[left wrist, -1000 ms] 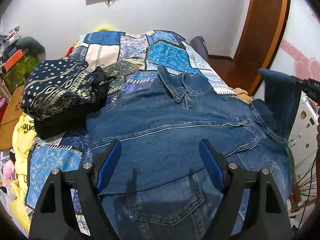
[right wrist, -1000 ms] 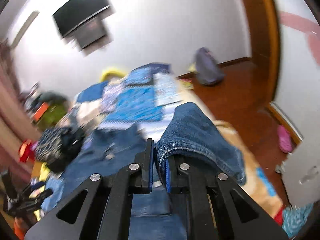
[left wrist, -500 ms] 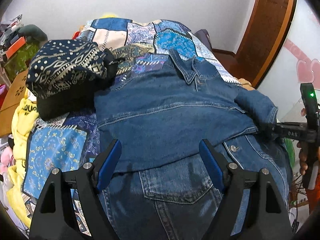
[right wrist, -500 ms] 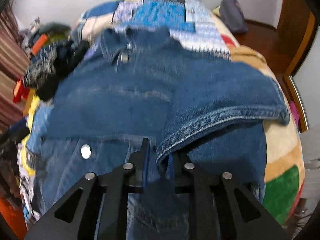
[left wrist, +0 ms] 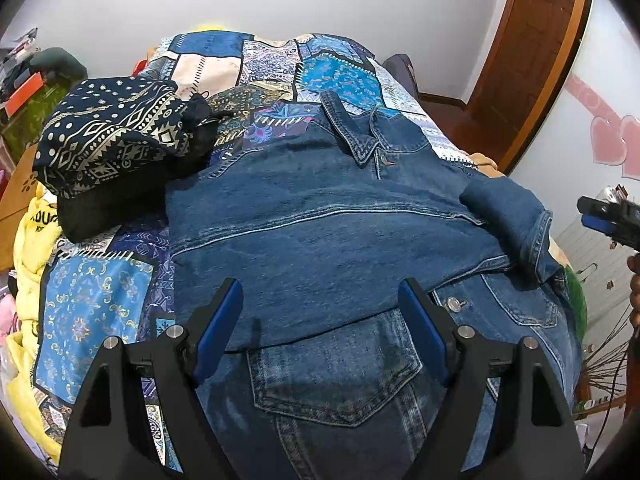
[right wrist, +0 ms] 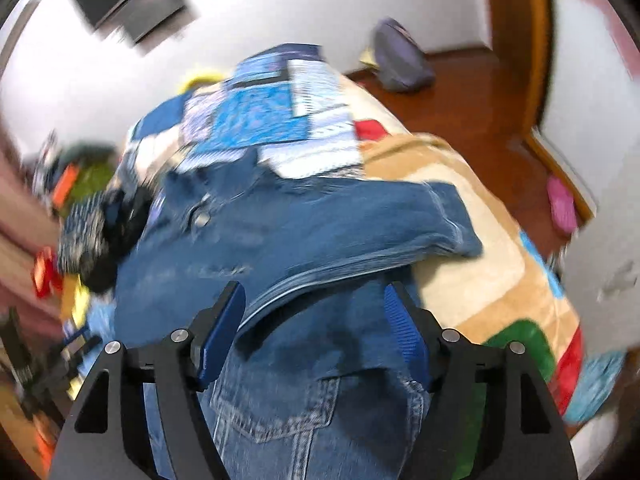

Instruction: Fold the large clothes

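A blue denim jacket (left wrist: 320,216) lies spread on the patchwork bed, collar at the far end, over a pair of jeans (left wrist: 340,380). Its right sleeve (left wrist: 508,216) is folded in over the body. My left gripper (left wrist: 320,332) is open and empty, hovering over the jacket's hem. My right gripper (right wrist: 316,328) is open and empty, above the jacket's right edge; it also shows at the right border of the left wrist view (left wrist: 600,216). The right wrist view is blurred, with the jacket (right wrist: 280,232) and the folded sleeve (right wrist: 420,216) in it.
A folded dark patterned cloth (left wrist: 108,136) sits on a black pile at the bed's left. Yellow clothes (left wrist: 28,240) hang off the left edge. A tan blanket (right wrist: 480,240) covers the bed's right side. A wooden door (left wrist: 532,40) and floor lie beyond.
My right gripper carried the sleeve over the jacket, laid it down, opened and pulled back to the right. My left gripper stayed open over the hem.
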`<state>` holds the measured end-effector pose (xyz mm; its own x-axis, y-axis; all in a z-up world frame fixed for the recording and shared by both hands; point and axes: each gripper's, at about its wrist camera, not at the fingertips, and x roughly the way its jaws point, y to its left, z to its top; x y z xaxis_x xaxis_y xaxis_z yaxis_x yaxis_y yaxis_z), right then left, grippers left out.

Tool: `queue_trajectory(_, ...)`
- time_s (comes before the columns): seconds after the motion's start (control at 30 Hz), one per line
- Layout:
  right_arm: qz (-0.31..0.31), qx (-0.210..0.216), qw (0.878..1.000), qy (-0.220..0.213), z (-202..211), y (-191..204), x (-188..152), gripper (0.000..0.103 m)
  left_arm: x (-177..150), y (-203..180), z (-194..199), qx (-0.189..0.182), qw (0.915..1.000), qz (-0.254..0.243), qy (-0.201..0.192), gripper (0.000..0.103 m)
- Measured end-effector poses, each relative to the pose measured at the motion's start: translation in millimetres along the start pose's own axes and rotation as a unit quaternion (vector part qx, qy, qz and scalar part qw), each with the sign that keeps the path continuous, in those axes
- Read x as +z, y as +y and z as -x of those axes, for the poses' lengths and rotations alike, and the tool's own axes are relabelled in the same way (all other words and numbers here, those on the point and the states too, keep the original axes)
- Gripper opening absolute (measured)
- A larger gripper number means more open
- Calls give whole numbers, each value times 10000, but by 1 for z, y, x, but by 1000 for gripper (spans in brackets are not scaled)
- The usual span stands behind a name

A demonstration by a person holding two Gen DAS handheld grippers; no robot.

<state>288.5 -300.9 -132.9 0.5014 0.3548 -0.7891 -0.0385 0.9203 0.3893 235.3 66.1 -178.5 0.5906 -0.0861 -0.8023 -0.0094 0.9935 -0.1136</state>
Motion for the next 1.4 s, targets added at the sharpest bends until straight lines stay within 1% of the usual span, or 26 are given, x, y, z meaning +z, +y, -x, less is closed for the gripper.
queue_trajectory(0.1,-606,118,9980,121,-20,-20,5,69,1,0,-2,4,10000,3,17,79)
queue_trajectory(0.17,-983,103,9949,189,-37,-36,7,69,2,2,-3,14,10000,17,30,79)
queue_trajectory(0.37,-1486,140,9884,275,-71,-53,13,68,3,12,-14,65,9998,164,123,79)
queue_trajectory(0.43,-1481,160,9886,197,-77,-55,17,61,3,16,-18,69,9996,240,162,79)
queue_trajectory(0.47,-1425,70,9897,114,-80,-54,20,54,2,19,-20,72,9994,283,185,79)
queue_trajectory(0.5,-1371,-34,9905,100,-84,-51,23,46,2,20,-22,68,9993,305,200,79)
queue_trajectory(0.53,-1357,-53,9907,92,-84,-51,24,40,1,21,-23,66,9992,326,210,79)
queue_trajectory(0.57,-1335,-45,9910,59,-85,-48,26,29,0,21,-24,67,9992,334,212,79)
queue_trajectory(0.6,-1277,-74,9918,5,-83,-43,29,22,-1,22,-23,67,9992,332,206,79)
queue_trajectory(0.63,-1232,-101,9923,-37,-80,-42,31,20,-1,22,-22,79,9993,316,191,79)
queue_trajectory(0.7,-1006,-133,9946,-223,-69,-27,38,14,-1,23,-20,130,9994,268,149,79)
queue_trajectory(0.73,-905,-116,9954,-289,-65,-23,40,13,-1,24,-19,151,9995,244,121,79)
queue_trajectory(0.83,-390,-14,9978,-531,-45,12,52,12,0,27,-12,157,9996,237,23,79)
queue_trajectory(0.9,50,144,9974,-708,-26,47,59,11,0,31,-7,142,9995,270,-51,79)
queue_trajectory(0.93,195,195,9967,-762,-21,58,60,11,-1,33,-3,141,9994,287,-95,79)
queue_trajectory(1.0,677,343,9926,-948,-3,98,63,11,-2,37,3,157,9993,308,-171,79)
queue_trajectory(1.1,1226,634,9847,-1066,12,150,60,11,-5,44,13,160,9989,338,-277,79)
queue_trajectory(1.13,1331,707,9828,-1070,13,161,58,11,-6,48,17,156,9987,358,-320,79)
queue_trajectory(1.2,1646,883,9770,-1028,12,195,49,11,-8,54,24,173,9983,385,-397,79)
queue_trajectory(1.23,1735,911,9756,-989,8,203,47,11,-10,58,28,193,9981,402,-432,79)
queue_trajectory(1.33,2053,998,9713,-672,-14,235,27,11,-15,71,39,242,9972,495,-513,79)
queue_trajectory(1.4,2236,1000,9690,-323,-39,250,8,11,-20,80,45,281,9965,573,-542,79)
